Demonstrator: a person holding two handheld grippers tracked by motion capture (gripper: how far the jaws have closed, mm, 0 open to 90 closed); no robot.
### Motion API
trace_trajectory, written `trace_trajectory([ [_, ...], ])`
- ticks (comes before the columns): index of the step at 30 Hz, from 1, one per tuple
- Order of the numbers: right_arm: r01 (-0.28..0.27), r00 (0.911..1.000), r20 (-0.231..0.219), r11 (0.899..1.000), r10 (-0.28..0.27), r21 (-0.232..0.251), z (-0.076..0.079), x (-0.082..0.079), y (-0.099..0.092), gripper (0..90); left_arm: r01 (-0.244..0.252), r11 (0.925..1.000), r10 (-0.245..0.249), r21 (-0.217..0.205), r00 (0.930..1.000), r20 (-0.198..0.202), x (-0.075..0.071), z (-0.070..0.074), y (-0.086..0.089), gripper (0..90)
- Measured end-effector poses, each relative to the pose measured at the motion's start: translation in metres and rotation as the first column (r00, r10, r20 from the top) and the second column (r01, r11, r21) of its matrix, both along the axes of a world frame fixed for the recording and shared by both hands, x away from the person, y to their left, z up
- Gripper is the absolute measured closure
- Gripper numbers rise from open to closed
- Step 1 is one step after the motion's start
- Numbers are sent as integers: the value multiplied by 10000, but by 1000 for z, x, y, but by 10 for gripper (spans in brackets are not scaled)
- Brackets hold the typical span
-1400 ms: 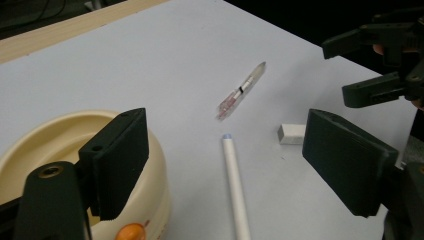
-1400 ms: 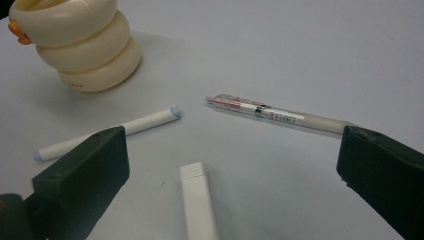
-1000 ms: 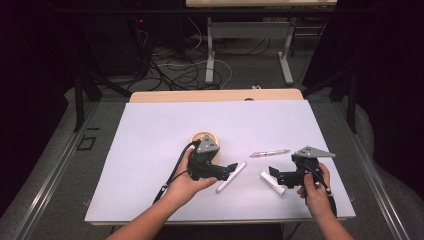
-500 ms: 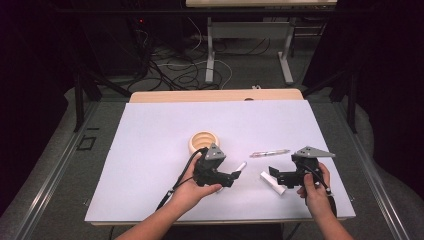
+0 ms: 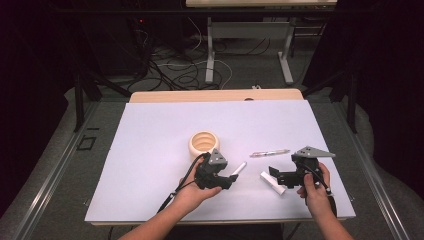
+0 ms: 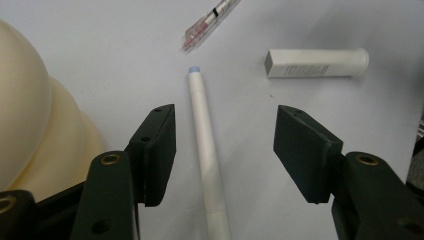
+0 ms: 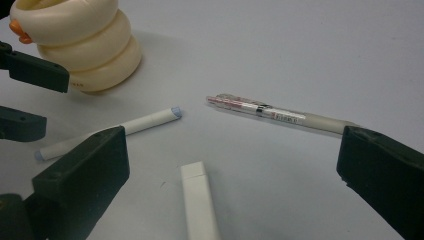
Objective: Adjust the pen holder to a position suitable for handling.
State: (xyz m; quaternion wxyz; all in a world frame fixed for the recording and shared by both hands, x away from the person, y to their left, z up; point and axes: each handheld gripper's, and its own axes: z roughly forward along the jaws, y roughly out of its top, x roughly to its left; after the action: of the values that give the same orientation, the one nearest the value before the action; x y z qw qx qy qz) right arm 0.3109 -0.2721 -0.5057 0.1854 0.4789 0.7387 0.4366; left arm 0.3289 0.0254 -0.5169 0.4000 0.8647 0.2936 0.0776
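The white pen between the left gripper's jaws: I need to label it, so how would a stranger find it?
On the white table, beside the cream ringed cup, lies the white pen. Slim, round, blue-tipped, unlike the squared white tube and clear pen.

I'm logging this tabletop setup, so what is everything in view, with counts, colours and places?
Holder: 1, cream, ribbed; mid-table.
Slim pen: 1, white, bluish tip; lying between the left tool's jaws, untouched.
Clear pen: 1, clear with red; right of the holder.
Short tube: 1, white; before the right tool.
Table sheet: 1, white.
Left tool: 1, black, jaws just closing in.
Right tool: 1, black, jaws wide.
Hands: 2, at the near edge.
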Motion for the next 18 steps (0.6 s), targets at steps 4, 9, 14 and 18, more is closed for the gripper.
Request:
trace_trajectory([
  [4, 2, 10000, 10, 10000, -2, -24, 0, 1, 0, 2, -71, 9998, 76, 191, 9996, -264, 2, -5, 0, 444],
  [9, -12, 10000, -15, 10000, 12, -4, -1, 1, 0, 2, -165, 9992, 181, 365, 9989, -434, 3, -9, 1, 452],
  [14, -24, 10000, -3, 10000, 24, -19, 0, 2, 1, 2, -251, 9980, 286, 583, 9978, -603, 4, -14, 1, 516],
  [18, -21, 10000, 3, 10000, 21, -31, 0, 2, 1, 2, -182, 9969, 251, 767, 9956, -900, 7, -16, 1, 568],
])
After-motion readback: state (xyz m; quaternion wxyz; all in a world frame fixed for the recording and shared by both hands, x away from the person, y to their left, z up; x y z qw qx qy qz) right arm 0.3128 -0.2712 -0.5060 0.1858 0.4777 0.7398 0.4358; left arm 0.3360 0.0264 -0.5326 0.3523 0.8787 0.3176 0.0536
